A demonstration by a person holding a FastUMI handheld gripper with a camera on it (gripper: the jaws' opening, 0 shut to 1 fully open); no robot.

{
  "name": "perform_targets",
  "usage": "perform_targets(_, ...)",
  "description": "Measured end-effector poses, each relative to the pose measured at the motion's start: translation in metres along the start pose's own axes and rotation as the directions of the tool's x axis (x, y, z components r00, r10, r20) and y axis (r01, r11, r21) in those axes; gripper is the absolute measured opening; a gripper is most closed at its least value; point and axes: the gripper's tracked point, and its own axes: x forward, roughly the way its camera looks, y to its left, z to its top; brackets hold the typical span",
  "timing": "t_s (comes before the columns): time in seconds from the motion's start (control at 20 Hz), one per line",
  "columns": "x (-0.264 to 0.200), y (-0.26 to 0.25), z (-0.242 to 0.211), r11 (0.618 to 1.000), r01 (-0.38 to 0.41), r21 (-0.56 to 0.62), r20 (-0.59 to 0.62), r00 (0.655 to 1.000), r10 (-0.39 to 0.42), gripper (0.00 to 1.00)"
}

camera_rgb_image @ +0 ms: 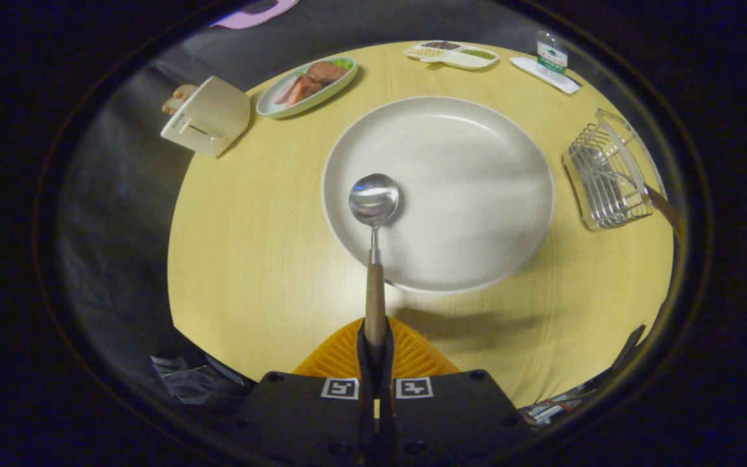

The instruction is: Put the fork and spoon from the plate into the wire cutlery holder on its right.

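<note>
Wooden-handled spoon (374, 214) pinched in claw (375, 350) above plate (477, 194)

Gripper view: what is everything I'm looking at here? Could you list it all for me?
Table: one, round, pale yellow wood, under everything.
Plate: one, large, white, mid-table, just ahead of the fingers.
Spoon: one, silver bowl over the plate, wooden handle between the fingers.
Wire cutlery holder: one, silver, right of the plate; a wooden-handled utensil already leans in it.
Oval dish: one, pale green, with food, beyond the plate.
Divided tray: one, white, with small foods, at the far edge.
Bottle: one, clear, on a white tray.
Toaster-like box: one, cream, far left edge.
Gripper: one, closed on the spoon handle.
</note>
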Motion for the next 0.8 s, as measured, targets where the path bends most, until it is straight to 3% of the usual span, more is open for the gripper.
perform_targets(0.45,-0.091,-0.012,0.036,0.994,-0.088,0.069,0.11,0.991,0.08,0.07)
perform_targets(0.8,-0.157,-0.086,0.074,0.982,-0.038,0.184,0.198,0.98,0.001,0.07)
